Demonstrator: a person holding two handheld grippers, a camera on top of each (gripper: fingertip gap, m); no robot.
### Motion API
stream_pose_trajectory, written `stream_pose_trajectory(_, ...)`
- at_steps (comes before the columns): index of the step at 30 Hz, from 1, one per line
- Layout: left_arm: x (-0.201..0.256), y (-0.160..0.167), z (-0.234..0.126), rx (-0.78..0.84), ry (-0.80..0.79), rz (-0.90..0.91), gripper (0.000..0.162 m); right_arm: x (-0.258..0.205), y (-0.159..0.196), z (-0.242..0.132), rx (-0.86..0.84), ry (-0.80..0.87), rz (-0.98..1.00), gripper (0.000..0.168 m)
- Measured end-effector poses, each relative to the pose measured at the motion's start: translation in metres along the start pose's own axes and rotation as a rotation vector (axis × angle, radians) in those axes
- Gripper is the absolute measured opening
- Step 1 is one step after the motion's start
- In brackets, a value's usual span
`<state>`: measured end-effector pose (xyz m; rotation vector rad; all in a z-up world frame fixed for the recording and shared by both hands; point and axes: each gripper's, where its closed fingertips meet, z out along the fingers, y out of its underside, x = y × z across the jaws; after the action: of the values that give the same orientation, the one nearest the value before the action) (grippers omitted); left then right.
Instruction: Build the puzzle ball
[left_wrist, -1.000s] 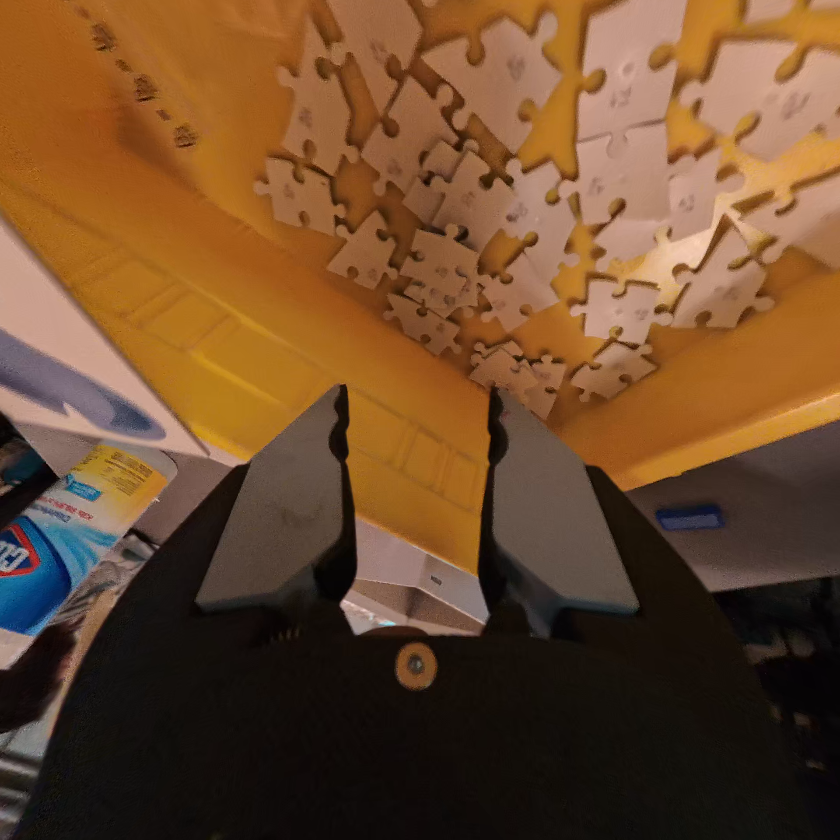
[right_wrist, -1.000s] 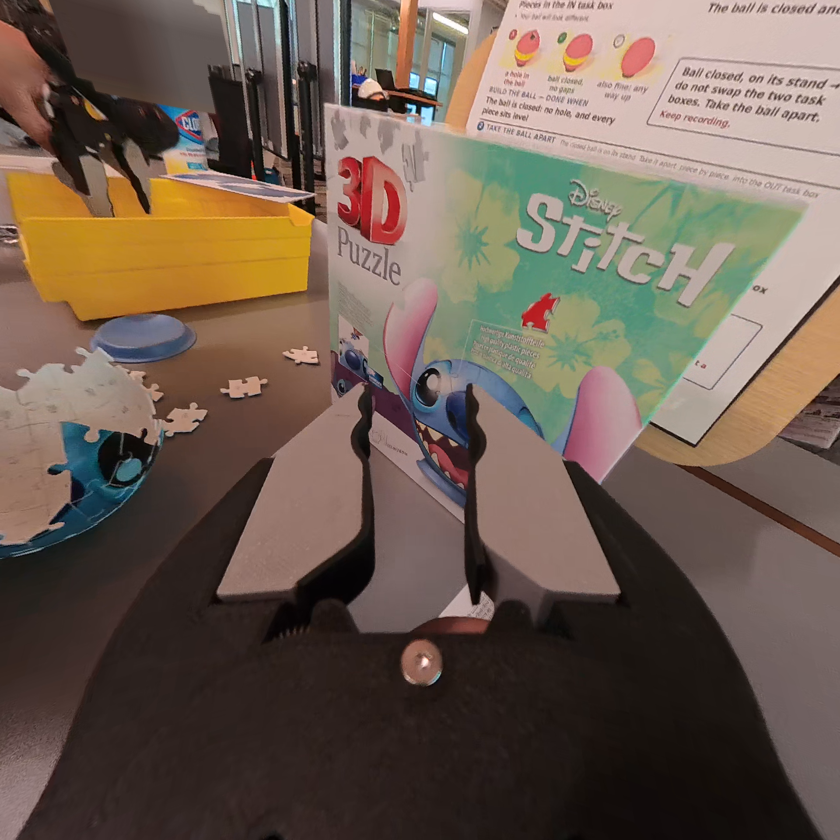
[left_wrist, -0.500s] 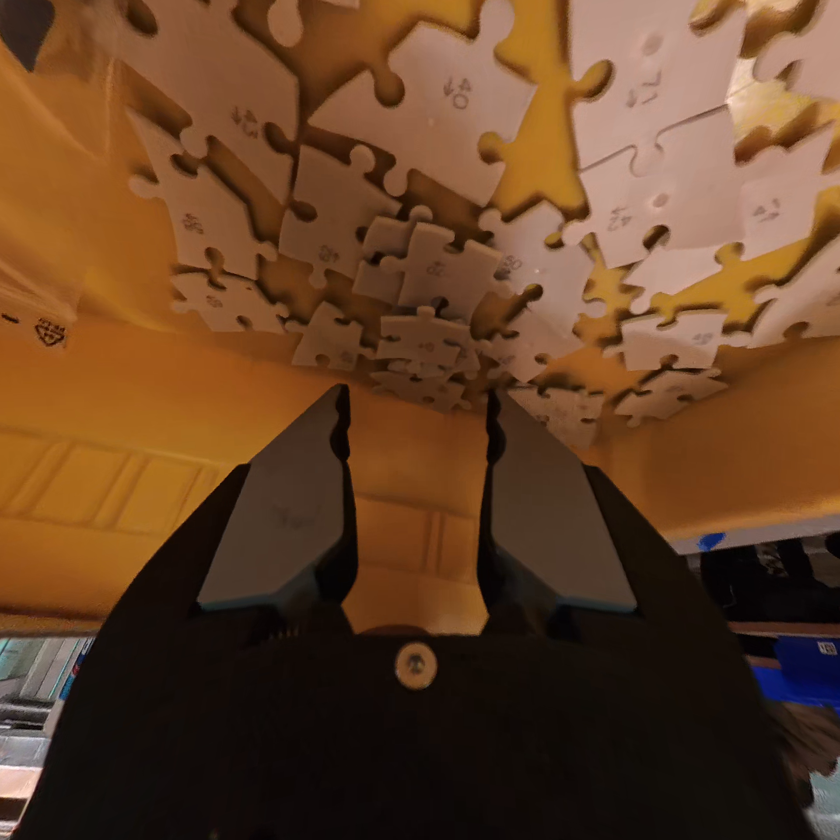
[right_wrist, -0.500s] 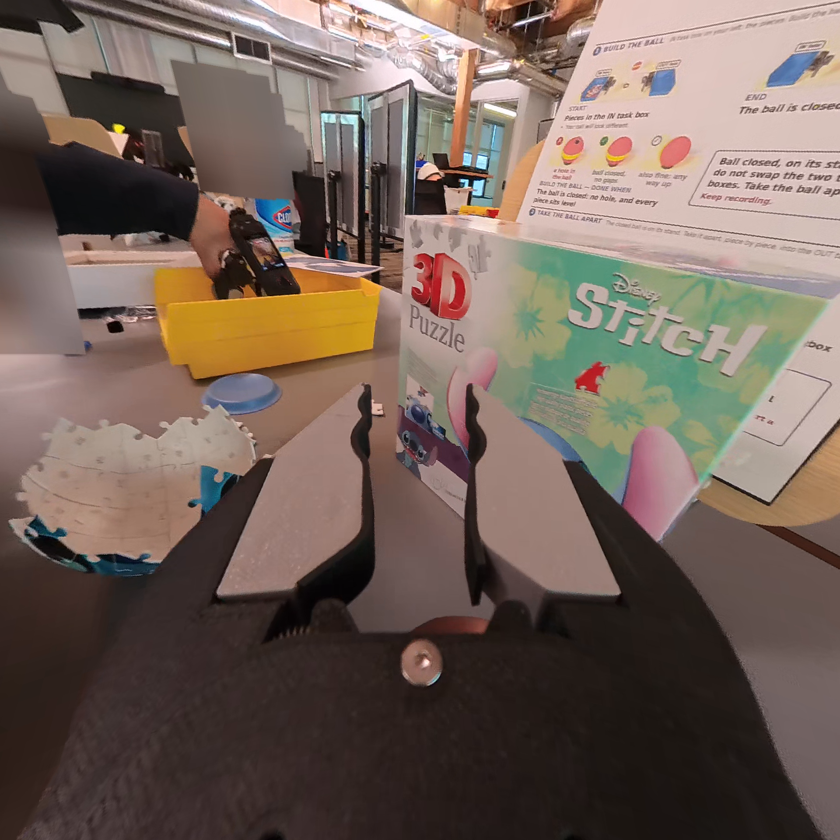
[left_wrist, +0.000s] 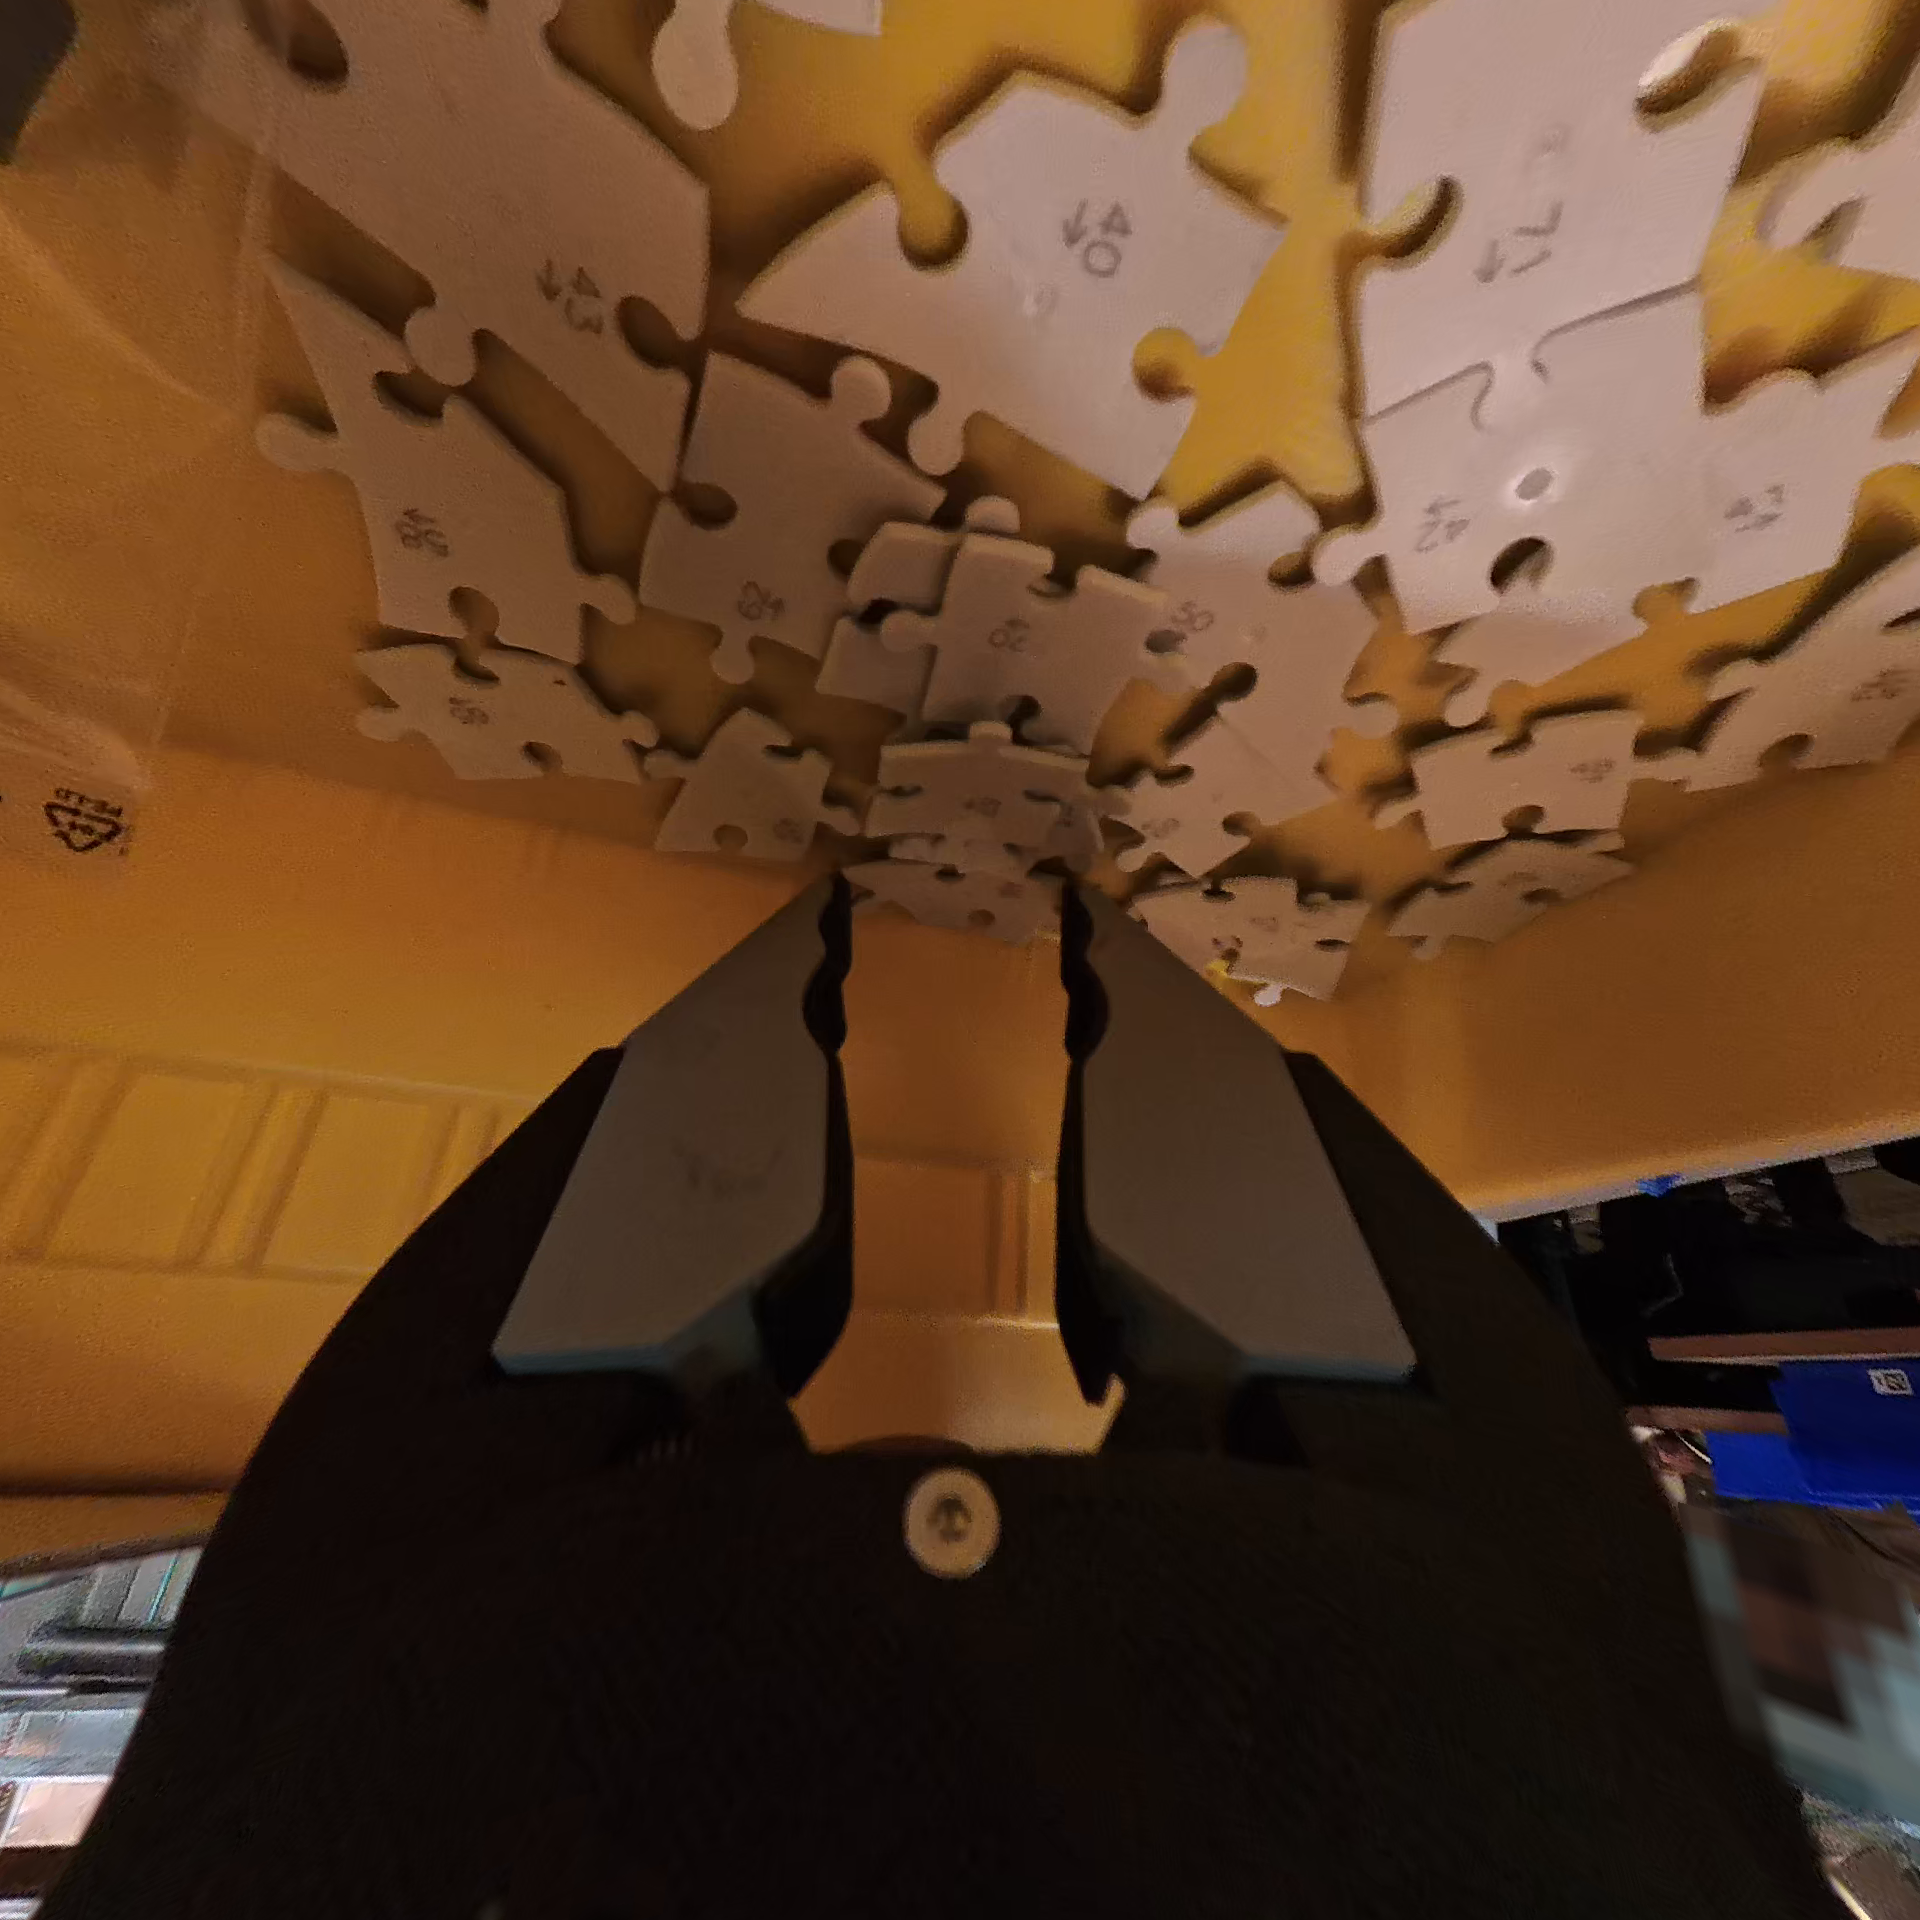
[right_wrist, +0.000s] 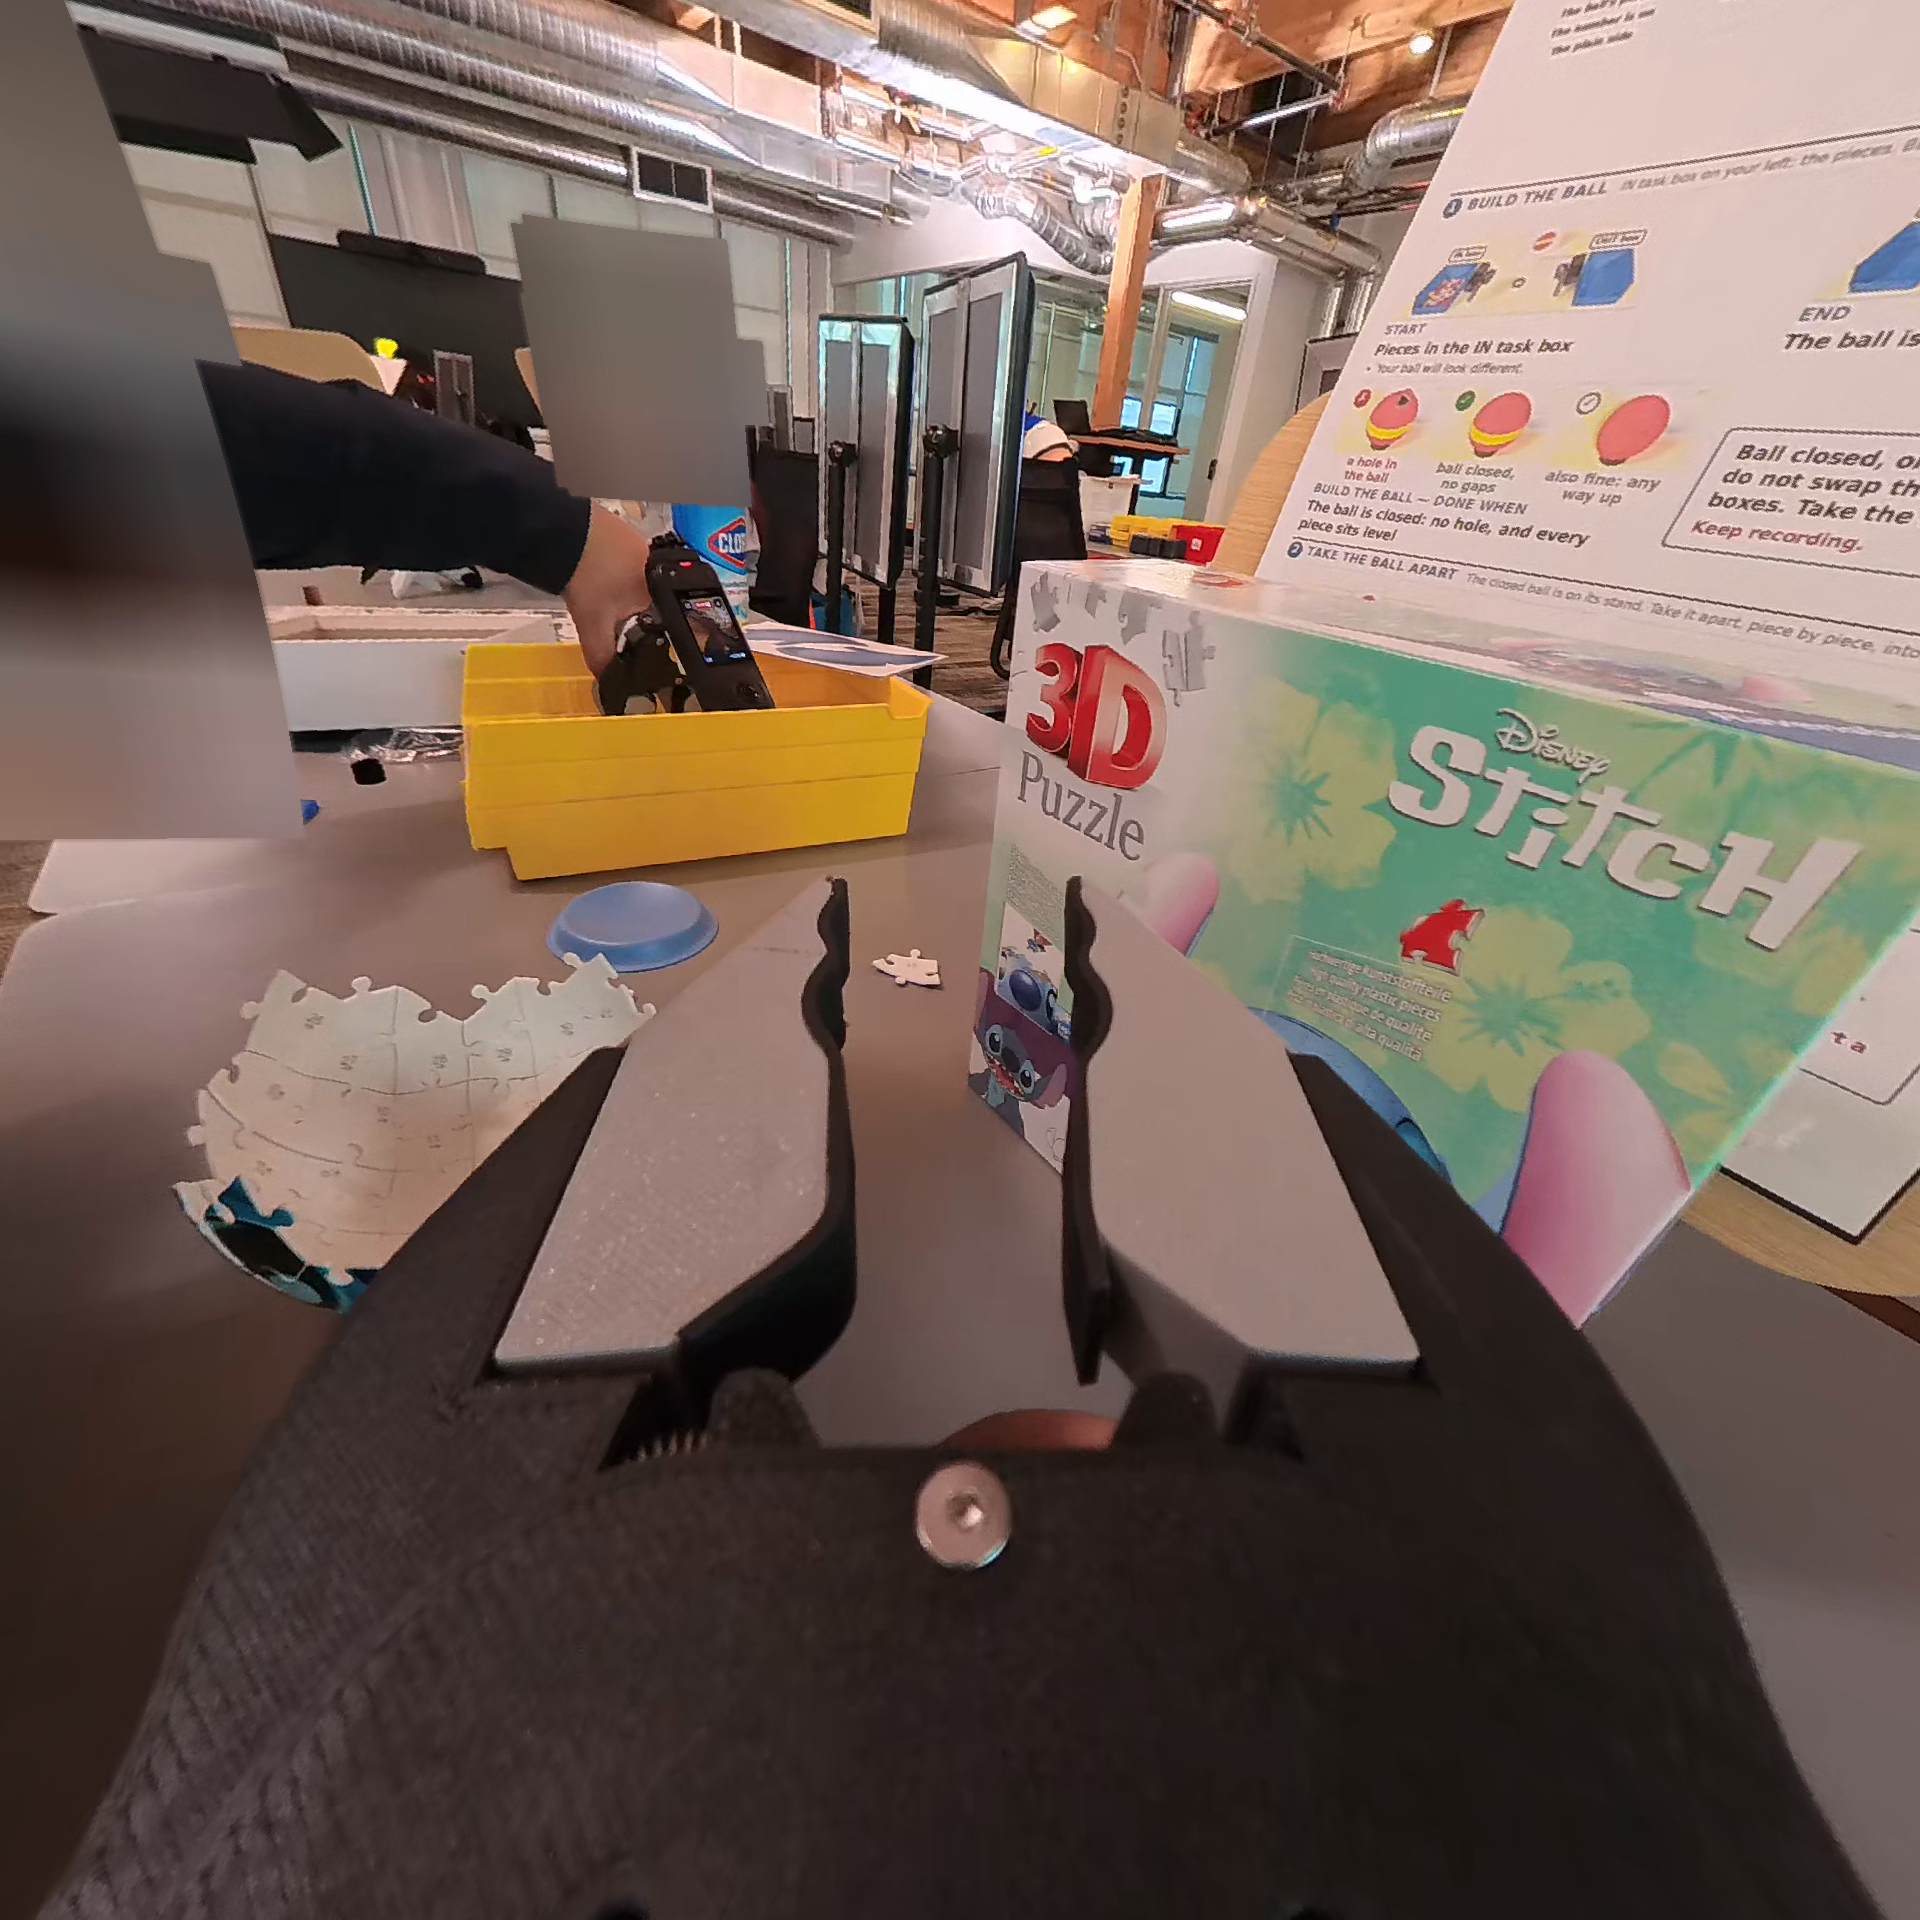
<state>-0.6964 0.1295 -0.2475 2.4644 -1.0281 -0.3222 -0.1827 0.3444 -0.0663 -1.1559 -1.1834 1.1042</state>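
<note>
Yellow bin (left_wrist: 312, 987): I am reaching into it.
Half-built ball (right_wrist: 395, 1101): sitting left of my right gripper (right_wrist: 948, 894), which is hanging empty, jaws apart; probably fragile.
Loose pieces (left_wrist: 966, 821): lying heaped at my left gripper's (left_wrist: 948, 894) parted, empty tips; likely light, stiff, slick, so I am favouring an exposed edge.

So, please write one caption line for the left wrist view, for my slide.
Open left tongs reach into the yellow bin, tips at a pile of white puzzle pieces.
</note>
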Motion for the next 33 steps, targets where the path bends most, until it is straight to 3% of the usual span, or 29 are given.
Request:
stream_pose_trajectory(1, 0.0, 0.0, 0.0, 0.006, -0.009, 0.0, 0.039, 0.0, 0.0, 0.0, -0.001, -0.001, 0.0, 0.038)
stream_pose_trajectory(9, -0.007, 0.015, -0.026, 0.059, -0.158, -0.038, 0.039, -0.002, 0.002, 0.001, -0.01, -0.025, 0.032, 0.038)
stream_pose_trajectory(15, 0.001, 0.012, -0.096, 0.195, -0.389, -0.055, 0.039, -0.013, 0.026, 0.012, -0.146, -0.111, 0.159, 0.043)
stream_pose_trajectory(19, 0.036, -0.023, -0.158, 0.324, -0.647, 0.052, 0.039, -0.021, 0.036, 0.016, -0.229, -0.133, 0.2, 0.045)
stream_pose_trajectory(24, 0.104, -0.094, -0.253, 0.542, -0.924, 0.229, 0.038, -0.055, 0.014, 0.034, -0.226, -0.236, 0.293, 0.045)
stream_pose_trajectory(29, 0.152, -0.156, -0.333, 0.929, -0.978, 0.218, 0.038, -0.084, -0.011, 0.063, -0.188, -0.281, 0.338, 0.044)
stream_pose_trajectory(33, 0.177, -0.192, -0.364, 1.108, -0.991, 0.191, 0.038, -0.099, -0.033, 0.08, -0.131, -0.316, 0.412, 0.045)
